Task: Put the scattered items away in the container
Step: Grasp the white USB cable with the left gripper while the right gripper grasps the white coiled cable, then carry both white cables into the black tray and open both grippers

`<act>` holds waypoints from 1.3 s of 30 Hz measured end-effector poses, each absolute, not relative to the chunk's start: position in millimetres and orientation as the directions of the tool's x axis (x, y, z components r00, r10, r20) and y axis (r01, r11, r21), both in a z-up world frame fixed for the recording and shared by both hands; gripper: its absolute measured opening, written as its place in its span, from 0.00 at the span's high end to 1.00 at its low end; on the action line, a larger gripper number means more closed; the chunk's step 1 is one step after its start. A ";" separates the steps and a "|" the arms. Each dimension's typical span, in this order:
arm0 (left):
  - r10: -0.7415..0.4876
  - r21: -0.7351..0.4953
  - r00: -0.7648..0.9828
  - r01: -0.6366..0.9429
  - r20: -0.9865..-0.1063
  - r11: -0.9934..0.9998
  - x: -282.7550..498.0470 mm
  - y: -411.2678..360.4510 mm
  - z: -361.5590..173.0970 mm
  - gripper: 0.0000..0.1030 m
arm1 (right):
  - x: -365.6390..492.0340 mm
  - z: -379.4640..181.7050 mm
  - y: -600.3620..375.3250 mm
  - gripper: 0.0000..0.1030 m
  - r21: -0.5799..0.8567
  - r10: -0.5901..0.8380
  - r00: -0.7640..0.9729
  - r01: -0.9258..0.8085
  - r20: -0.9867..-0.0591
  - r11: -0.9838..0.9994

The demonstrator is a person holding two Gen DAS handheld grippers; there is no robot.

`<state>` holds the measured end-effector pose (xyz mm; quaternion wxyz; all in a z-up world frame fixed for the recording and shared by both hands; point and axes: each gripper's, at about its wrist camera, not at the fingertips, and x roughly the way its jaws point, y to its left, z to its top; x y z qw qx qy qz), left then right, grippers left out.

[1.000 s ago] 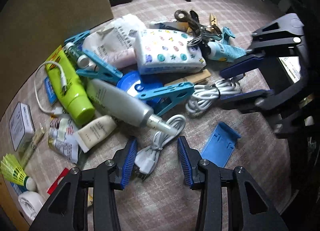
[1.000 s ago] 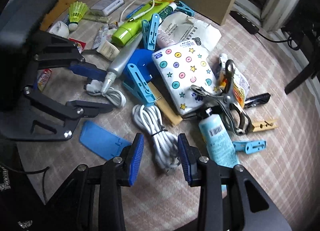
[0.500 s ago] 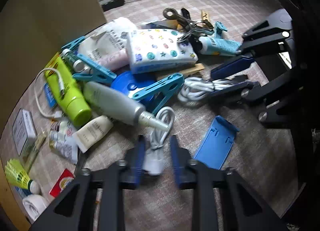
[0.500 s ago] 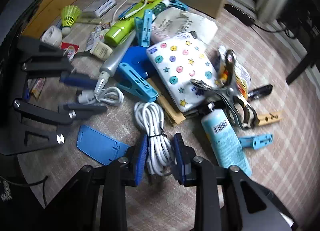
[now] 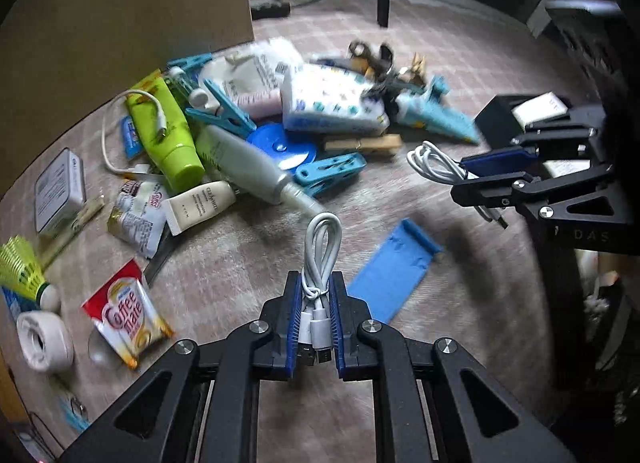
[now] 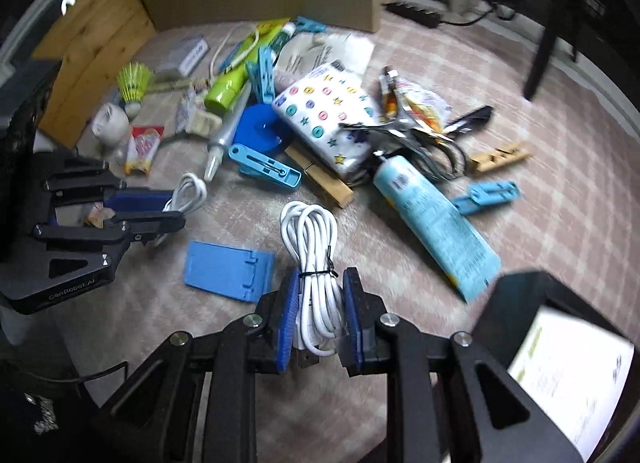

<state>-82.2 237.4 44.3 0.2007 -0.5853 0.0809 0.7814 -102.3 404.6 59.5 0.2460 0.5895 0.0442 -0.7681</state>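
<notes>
My left gripper (image 5: 315, 295) is shut on a small coiled white USB cable (image 5: 320, 251) and holds it above the carpet; it also shows in the right wrist view (image 6: 152, 209). My right gripper (image 6: 320, 295) is shut on a thicker bundled white cable (image 6: 312, 251), lifted off the floor; it shows in the left wrist view (image 5: 492, 167) with the cable (image 5: 436, 161). A black container (image 6: 516, 303) sits at lower right, with white paper inside (image 6: 568, 375). The scattered pile (image 5: 280, 123) lies ahead.
A blue flat phone stand (image 5: 394, 267) lies on the carpet between the grippers. A cardboard box (image 5: 120, 23) stands behind the pile. A Coffee-mate sachet (image 5: 126, 311), tape roll (image 5: 44, 339) and shuttlecock (image 5: 24, 271) lie at left. A chair leg (image 6: 540, 59) stands far right.
Both grippers closed on their cables and lifted them off the carpet. Both cameras pulled back and up from the pile; the black container came into view.
</notes>
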 end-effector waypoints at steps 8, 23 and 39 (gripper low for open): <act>0.274 -0.132 -0.290 -0.427 -0.917 -0.894 -58.7 252.2 86.8 0.88 | -79.1 102.5 438.4 0.79 0.242 -0.348 -0.297 0.340 -0.889 -0.909; 0.482 -0.251 -0.228 -0.626 -0.846 -0.738 -6.2 413.0 140.3 0.88 | -0.7 147.5 611.6 0.79 0.197 -0.164 -0.480 -0.018 -0.862 -0.980; 0.530 -0.203 -0.214 -0.758 -0.820 -0.620 52.5 493.1 161.2 0.31 | 45.8 168.9 680.0 0.37 0.219 -0.087 -0.566 -0.170 -0.820 -0.961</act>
